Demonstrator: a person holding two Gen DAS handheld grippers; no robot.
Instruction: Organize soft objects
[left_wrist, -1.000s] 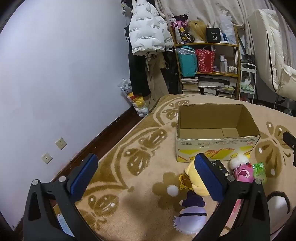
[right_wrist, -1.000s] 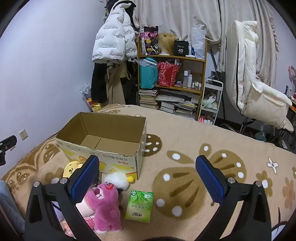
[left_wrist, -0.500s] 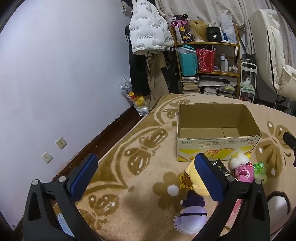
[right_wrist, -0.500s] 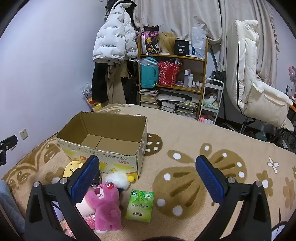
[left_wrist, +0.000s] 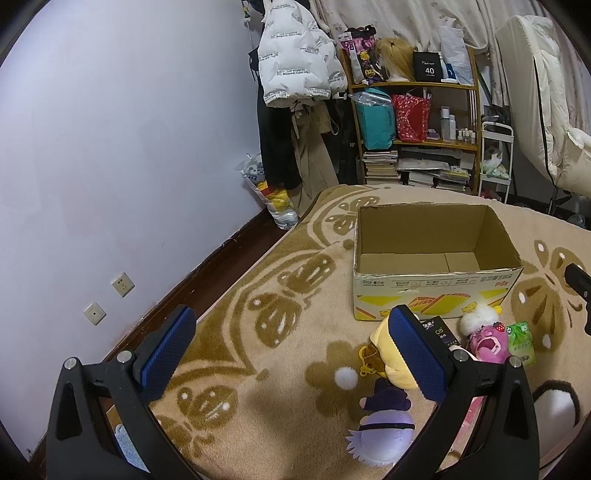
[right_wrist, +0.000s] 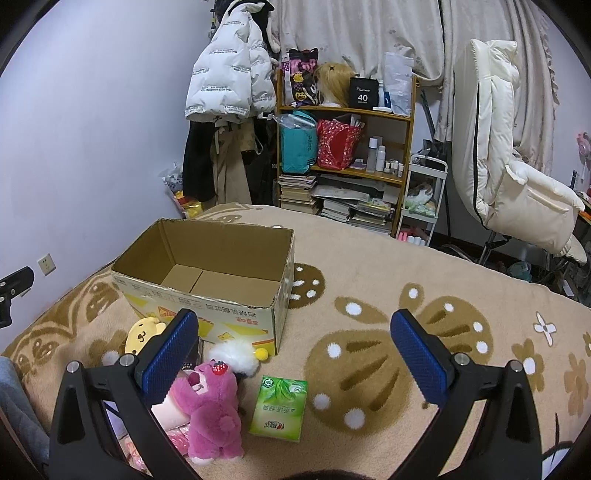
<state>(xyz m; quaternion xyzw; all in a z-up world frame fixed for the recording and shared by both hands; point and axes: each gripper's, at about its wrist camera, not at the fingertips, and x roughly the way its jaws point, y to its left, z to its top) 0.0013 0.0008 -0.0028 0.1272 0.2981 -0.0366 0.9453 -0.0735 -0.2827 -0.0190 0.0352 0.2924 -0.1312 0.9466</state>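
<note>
Cardboard box (right_wrist: 207, 280) sits open-topped on the beige patterned rug (right_wrist: 369, 295), nothing inside it, its front printed with yellow blocks and red characters too small to read. Left gripper (left_wrist: 291, 343) hovers above the rug with its blue-padded fingers (left_wrist: 166, 350) spread wide and gripping nothing; right gripper (right_wrist: 295, 354) is likewise wide apart and holds nothing.

Soft things lie in a cluster just in front of the box. In the right wrist view, a pink plush bear (right_wrist: 210, 410) with a strawberry on its head stands at 7 o'clock from the box's near corner, touching a white fluffy toy (right_wrist: 236, 354) behind it. A yellow plush (right_wrist: 142, 334) rests against the box front at 9 o'clock from the bear. A green tissue pack (right_wrist: 279, 408) with a leaf picture lies flat just beside the bear at 3 o'clock; its writing is unclear. In the left wrist view, a purple and white plush (left_wrist: 384, 432) lies at 6 o'clock from the yellow one, and a small black box (left_wrist: 437, 330), lettering illegible, sits between the yellow plush and the bear.

On the shelf (right_wrist: 343, 110) beyond, a black card reads "40" (right_wrist: 363, 96). A white puffer jacket (right_wrist: 229, 74) with repeated small print hangs at 11 o'clock.
</note>
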